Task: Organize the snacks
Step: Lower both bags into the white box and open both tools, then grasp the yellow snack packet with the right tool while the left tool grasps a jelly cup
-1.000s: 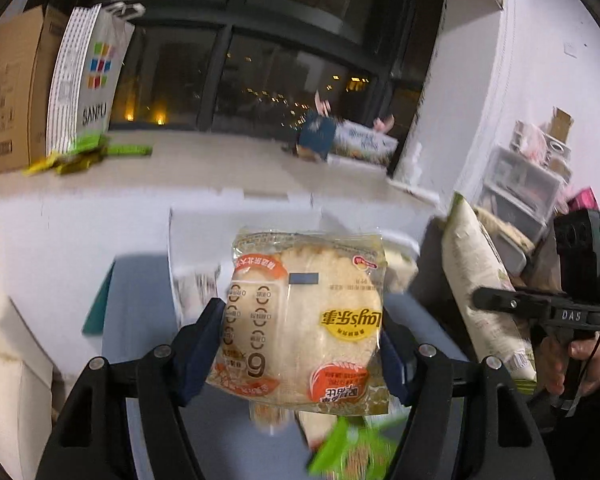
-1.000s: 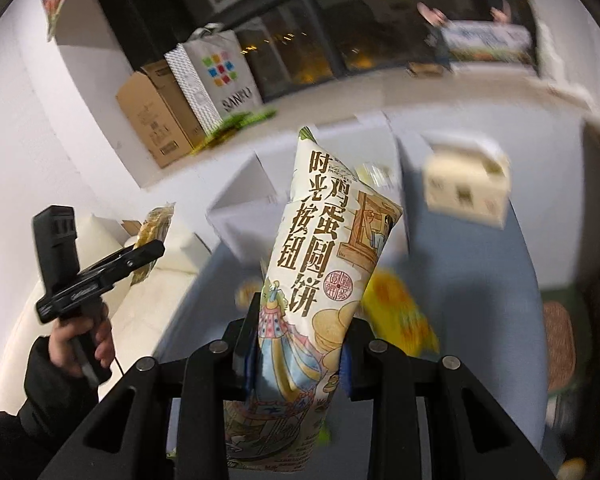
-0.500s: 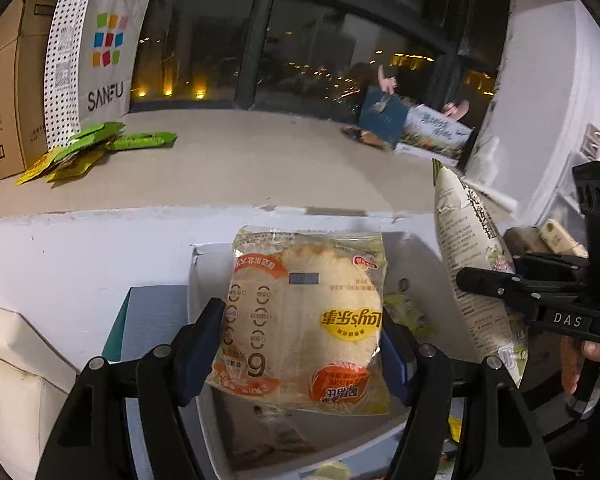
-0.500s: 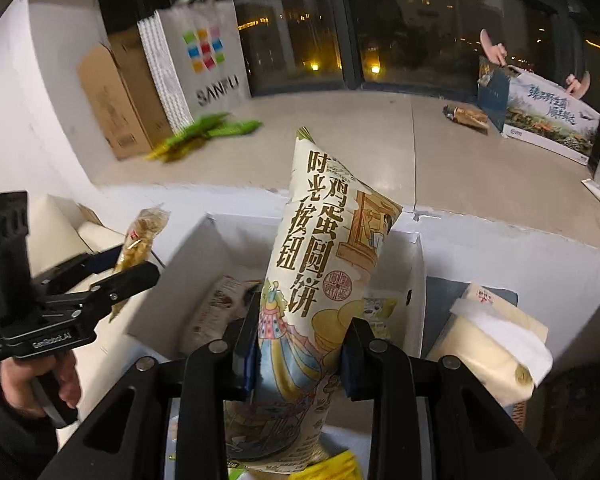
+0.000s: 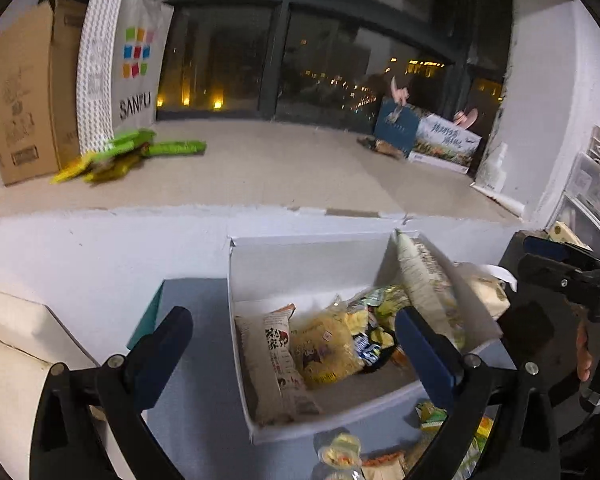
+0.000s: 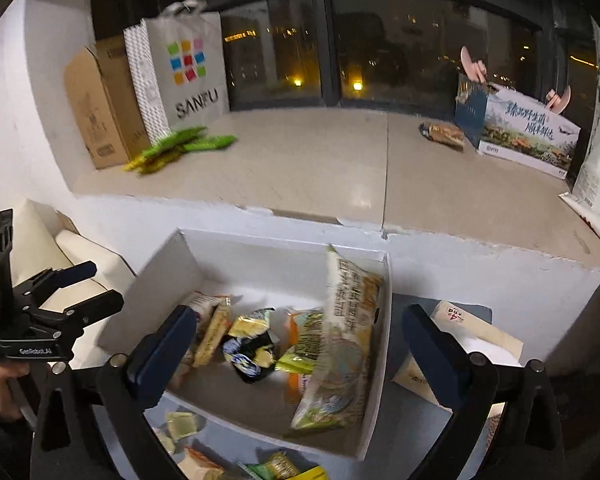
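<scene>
- Left gripper (image 5: 292,344): fingers spread wide, holding nothing, poised over the white box (image 5: 300,248).
- Right gripper (image 6: 296,344): fingers likewise wide apart and empty.
- Tall biscuit bag (image 6: 340,344) leans on the box's right wall, blurred; likely just let go.
- Other snack packets (image 5: 320,348) lie heaped inside; the box looks like the collecting bin.
- Loose packets (image 6: 184,424) on the blue tabletop (image 5: 196,400) look like what is left to sort.
</scene>
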Demonstrator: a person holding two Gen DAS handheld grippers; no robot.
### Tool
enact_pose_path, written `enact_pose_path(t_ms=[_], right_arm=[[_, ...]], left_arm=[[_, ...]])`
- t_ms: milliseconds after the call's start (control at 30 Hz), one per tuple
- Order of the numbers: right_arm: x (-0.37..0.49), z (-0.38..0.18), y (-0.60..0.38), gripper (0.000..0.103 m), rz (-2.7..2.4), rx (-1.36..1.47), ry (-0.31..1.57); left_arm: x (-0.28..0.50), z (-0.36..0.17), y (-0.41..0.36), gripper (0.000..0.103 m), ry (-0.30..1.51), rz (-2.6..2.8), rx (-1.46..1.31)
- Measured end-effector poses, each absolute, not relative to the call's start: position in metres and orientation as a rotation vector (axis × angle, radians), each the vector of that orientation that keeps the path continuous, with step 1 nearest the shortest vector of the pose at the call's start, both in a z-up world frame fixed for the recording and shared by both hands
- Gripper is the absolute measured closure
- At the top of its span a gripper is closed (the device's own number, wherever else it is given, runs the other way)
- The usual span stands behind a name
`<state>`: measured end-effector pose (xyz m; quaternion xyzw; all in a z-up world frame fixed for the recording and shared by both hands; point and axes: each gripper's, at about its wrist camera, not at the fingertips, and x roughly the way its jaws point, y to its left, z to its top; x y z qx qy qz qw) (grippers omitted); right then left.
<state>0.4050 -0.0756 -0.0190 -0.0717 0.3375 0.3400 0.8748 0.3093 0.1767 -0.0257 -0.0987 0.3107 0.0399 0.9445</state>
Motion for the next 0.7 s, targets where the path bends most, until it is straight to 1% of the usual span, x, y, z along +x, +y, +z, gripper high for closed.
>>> enact_pose_path(t_ms=[167, 333, 533, 700], right_arm=[[0.362, -0.006, -0.102, 0.0, 0.77, -0.133, 0.63], [0.296, -0.012, -0.142, 0.0, 0.82, -0.131, 0.583], [0.215, -0.056, -0.195, 0.0, 0.831, -0.091, 0.587], [0.181, -0.093, -0.221, 0.0, 0.798, -0.076, 0.655]], left_arm=[[0.246, -0.009, 0.152, 0.0, 0.565, 0.009, -0.181], [0.171, -0.013, 0.119, 0.0, 0.53, -0.065, -0.178], [0.108, -0.037, 0.097, 0.0, 0.547, -0.09, -0.258], [0.087, -0.048, 0.088, 0.0, 0.559, -0.102, -0.31]])
